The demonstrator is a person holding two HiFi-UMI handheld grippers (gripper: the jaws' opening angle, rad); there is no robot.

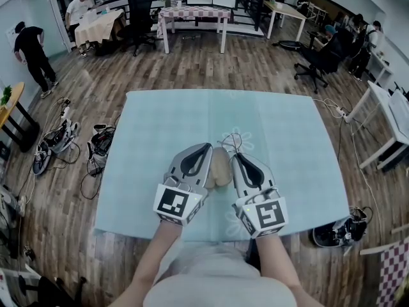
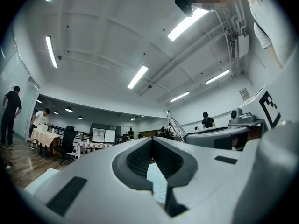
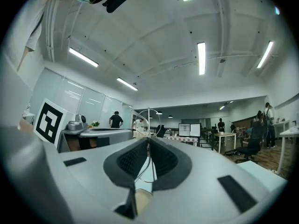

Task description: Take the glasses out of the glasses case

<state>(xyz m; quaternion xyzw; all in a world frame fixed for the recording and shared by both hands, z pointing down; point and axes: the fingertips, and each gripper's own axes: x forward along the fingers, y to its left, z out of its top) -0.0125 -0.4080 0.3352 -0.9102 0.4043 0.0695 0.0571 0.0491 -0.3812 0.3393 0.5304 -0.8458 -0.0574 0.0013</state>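
Observation:
A beige glasses case [image 1: 220, 169] lies on the light blue table cover [image 1: 160, 133], between my two grippers. Thin wire-framed glasses [image 1: 234, 141] stick out ahead of the case. My right gripper [image 1: 236, 156] is shut on the wire frame [image 3: 148, 120], which runs up between its pads; the beige case [image 3: 142, 202] shows beneath its jaws. My left gripper [image 1: 208, 148] hangs just left of the case, its jaws meeting at the tips [image 2: 150, 140] with nothing seen between them. In the left gripper view the glasses [image 2: 174, 122] rise beside the right gripper.
The table's front edge [image 1: 192, 235] is close to the person's body. Cables and gear [image 1: 96, 147] lie on the wooden floor at the left. Desks with monitors [image 1: 198, 11], office chairs [image 1: 319, 59] and several people stand farther back.

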